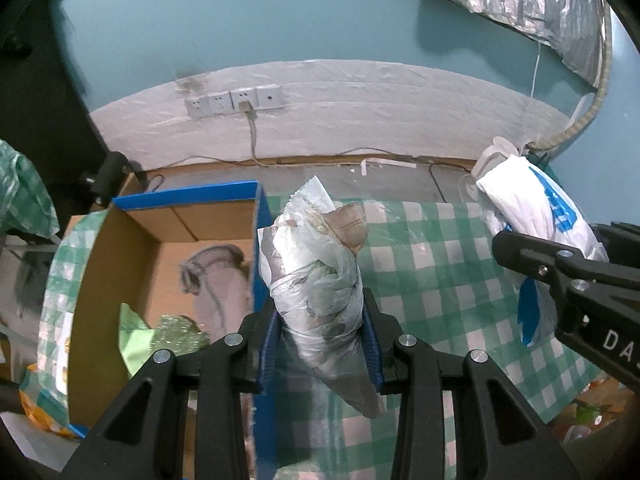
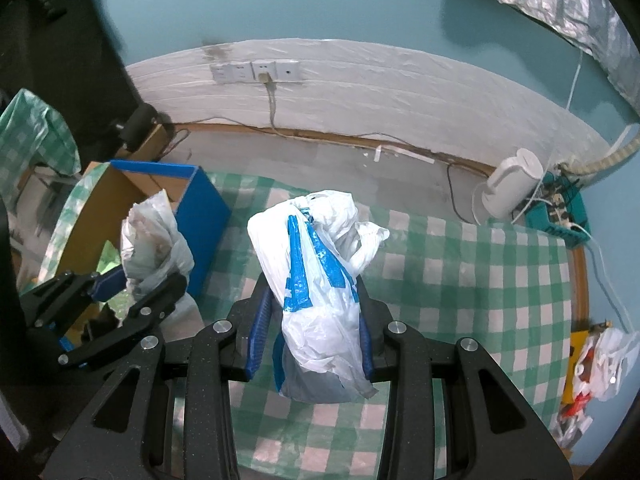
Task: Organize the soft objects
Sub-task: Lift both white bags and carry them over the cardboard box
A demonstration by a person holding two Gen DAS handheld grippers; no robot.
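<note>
My left gripper (image 1: pixel 320 320) is shut on a clear plastic bag bundle (image 1: pixel 316 264) and holds it above the right wall of a blue-edged cardboard box (image 1: pixel 192 200). The bundle also shows in the right wrist view (image 2: pixel 154 240), with the left gripper (image 2: pixel 132 280) around it. My right gripper (image 2: pixel 310 320) is shut on a white and blue plastic bag (image 2: pixel 316 264), held above the green checked tablecloth (image 2: pixel 460 280). That bag also shows at the right of the left wrist view (image 1: pixel 532 232). Inside the box lie a grey cloth (image 1: pixel 224 280) and a green item (image 1: pixel 160 336).
A white wall with sockets (image 1: pixel 236 100) and a cable runs behind the table. A white cylindrical device (image 2: pixel 512 188) and a teal basket (image 2: pixel 560 216) stand at the back right. More bags (image 2: pixel 600 364) lie off the table's right edge.
</note>
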